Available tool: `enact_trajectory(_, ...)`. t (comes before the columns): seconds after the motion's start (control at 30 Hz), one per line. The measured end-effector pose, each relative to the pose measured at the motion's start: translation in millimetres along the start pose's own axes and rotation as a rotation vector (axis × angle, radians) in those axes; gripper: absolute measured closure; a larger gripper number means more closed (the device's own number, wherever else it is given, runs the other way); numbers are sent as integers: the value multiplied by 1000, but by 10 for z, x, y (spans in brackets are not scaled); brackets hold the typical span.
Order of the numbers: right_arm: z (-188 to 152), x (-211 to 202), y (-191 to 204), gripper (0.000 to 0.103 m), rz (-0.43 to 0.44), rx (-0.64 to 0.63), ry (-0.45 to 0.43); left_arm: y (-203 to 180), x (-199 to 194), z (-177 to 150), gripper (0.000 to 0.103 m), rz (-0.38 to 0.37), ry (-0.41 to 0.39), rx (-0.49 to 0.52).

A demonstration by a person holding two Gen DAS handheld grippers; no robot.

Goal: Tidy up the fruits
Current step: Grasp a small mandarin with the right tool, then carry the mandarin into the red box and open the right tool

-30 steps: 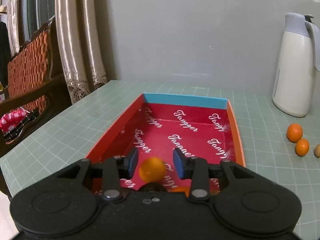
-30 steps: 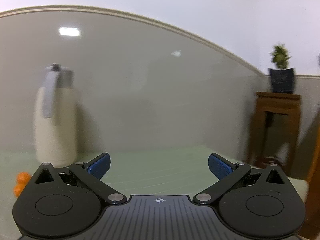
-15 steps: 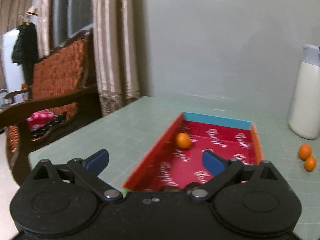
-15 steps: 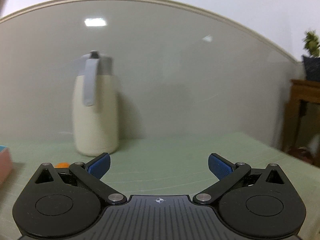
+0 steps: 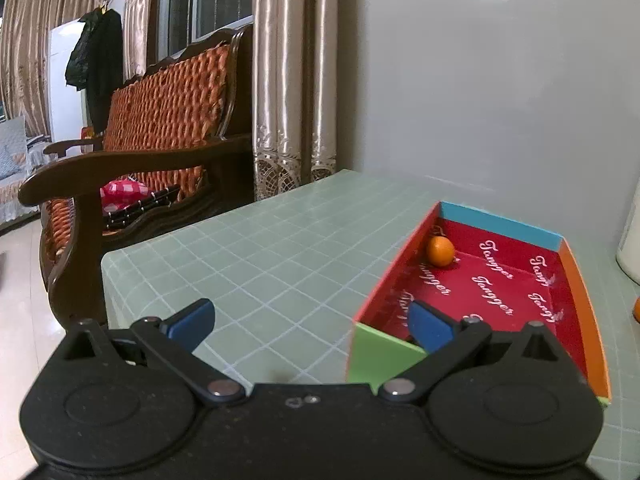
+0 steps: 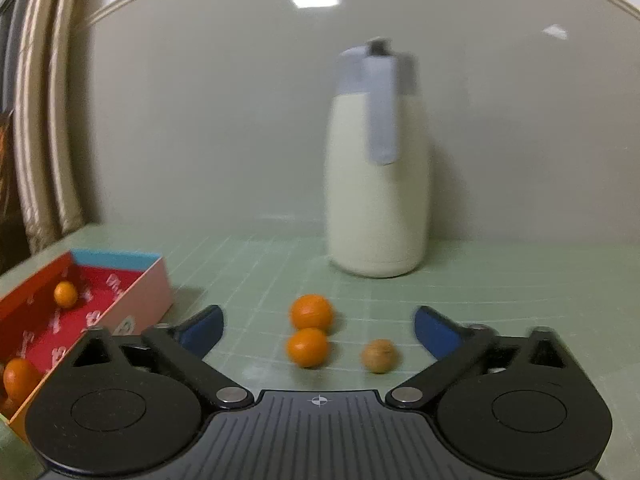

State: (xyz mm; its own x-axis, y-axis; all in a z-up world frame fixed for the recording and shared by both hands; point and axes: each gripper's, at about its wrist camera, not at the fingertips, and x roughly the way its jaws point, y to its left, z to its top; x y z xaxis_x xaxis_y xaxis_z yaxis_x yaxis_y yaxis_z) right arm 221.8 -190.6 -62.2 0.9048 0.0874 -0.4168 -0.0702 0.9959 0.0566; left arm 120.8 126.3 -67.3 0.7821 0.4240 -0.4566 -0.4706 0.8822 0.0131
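Observation:
A red-lined box [image 5: 500,226] lies on the green grid mat, with one orange [image 5: 439,251] in its far left corner. My left gripper [image 5: 312,320] hangs at the box's near left corner. Its jaws are opening and nothing is between them. In the right wrist view two oranges [image 6: 311,312] [image 6: 307,347] and a small brownish fruit [image 6: 379,356] lie on the mat ahead of my right gripper [image 6: 318,322]. Its jaws are closing and the pads touch nothing. The box [image 6: 136,300] at left holds a far orange [image 6: 66,294] and a near orange [image 6: 18,376].
A tall cream jug [image 6: 376,184] with a grey lid stands by the wall behind the loose fruit. A wooden woven-back bench [image 5: 160,120] and curtains [image 5: 288,80] stand past the table's left edge [image 5: 108,264]. Another orange [image 5: 637,312] peeks in at the right.
My left gripper opened and let go of the orange, which rolled to the box's far corner, and the gripper drew back leftward. The right view swung left onto the jug and fruit; its jaws narrowed.

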Motion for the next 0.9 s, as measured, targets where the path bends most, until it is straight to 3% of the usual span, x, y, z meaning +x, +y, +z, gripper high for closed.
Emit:
enact_trajectory(0.03,19,68,46,44,10,-11,24,20,-9,1,6,3,-4,-3)
enact_trajectory(0.07,-3,160,59,46,16,-12,51,38,-13,4,6,5,-5,-5)
enact_trajectory(0.2,-68,381,83,46,12,-1,132,84,-17,7,6,-2,0,-13)
enact_trajectory(0.53,-75,741,10,47,17,22,216,125,16,8,6,11,11,-14)
enact_trajectory(0.57,-81,750,2,51,16,21,222,129,18,8,6,12,13,-18)
enact_trajectory(0.6,-93,764,0,65,14,18,228,132,19,8,6,13,13,-19)
enact_trajectory(0.63,-99,772,5,71,11,13,230,130,21,11,6,13,14,-19)
enact_trajectory(0.9,-99,684,60,71,63,-7,203,178,34,22,6,29,11,-35)
